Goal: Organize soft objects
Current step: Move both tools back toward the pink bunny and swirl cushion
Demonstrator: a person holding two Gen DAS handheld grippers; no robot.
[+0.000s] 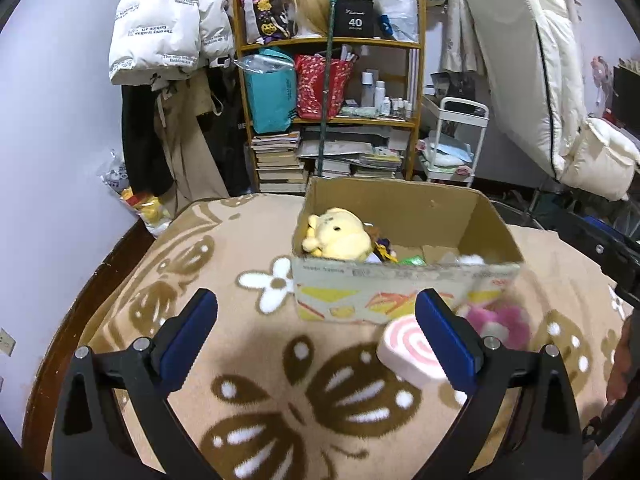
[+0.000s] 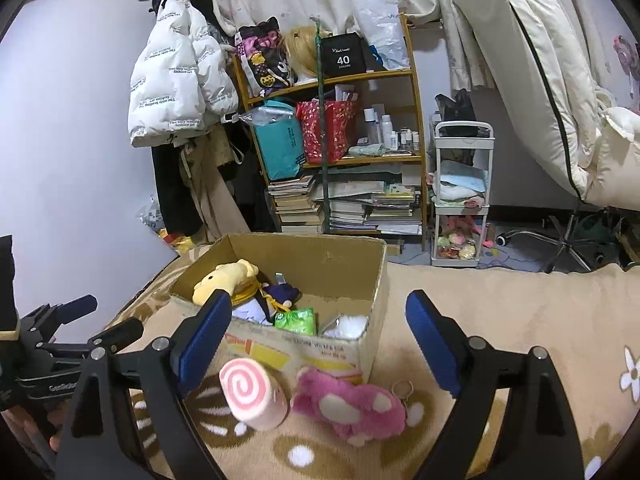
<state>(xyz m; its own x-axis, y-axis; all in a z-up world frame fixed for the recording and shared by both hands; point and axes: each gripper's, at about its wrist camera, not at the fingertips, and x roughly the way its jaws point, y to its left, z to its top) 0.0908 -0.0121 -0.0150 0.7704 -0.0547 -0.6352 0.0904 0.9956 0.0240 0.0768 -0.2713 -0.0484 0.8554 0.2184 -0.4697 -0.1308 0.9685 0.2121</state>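
Note:
An open cardboard box (image 1: 404, 296) (image 2: 304, 350) stands on a patterned blanket. Inside lie a yellow plush (image 1: 340, 236) (image 2: 228, 276), a dark purple toy (image 2: 280, 294), a green packet (image 2: 296, 320) and a white fluffy item (image 2: 348, 326). In front of the box lie a pink swirl-roll plush (image 2: 252, 394) (image 1: 408, 350) and a pink bear plush with a keyring (image 2: 352, 406) (image 1: 500, 318). My left gripper (image 1: 316, 300) is open and empty, left of the swirl roll. My right gripper (image 2: 320, 304) is open and empty, above both pink plushes.
The blanket (image 1: 280, 392) covers a bed with a dark wooden edge (image 1: 80, 312). Behind stand a wooden shelf (image 1: 332, 80) with bags and books, hanging coats (image 1: 160, 32), a white trolley (image 2: 460, 200) and a folded mattress (image 2: 560, 80). The left gripper shows at the left in the right wrist view (image 2: 76, 328).

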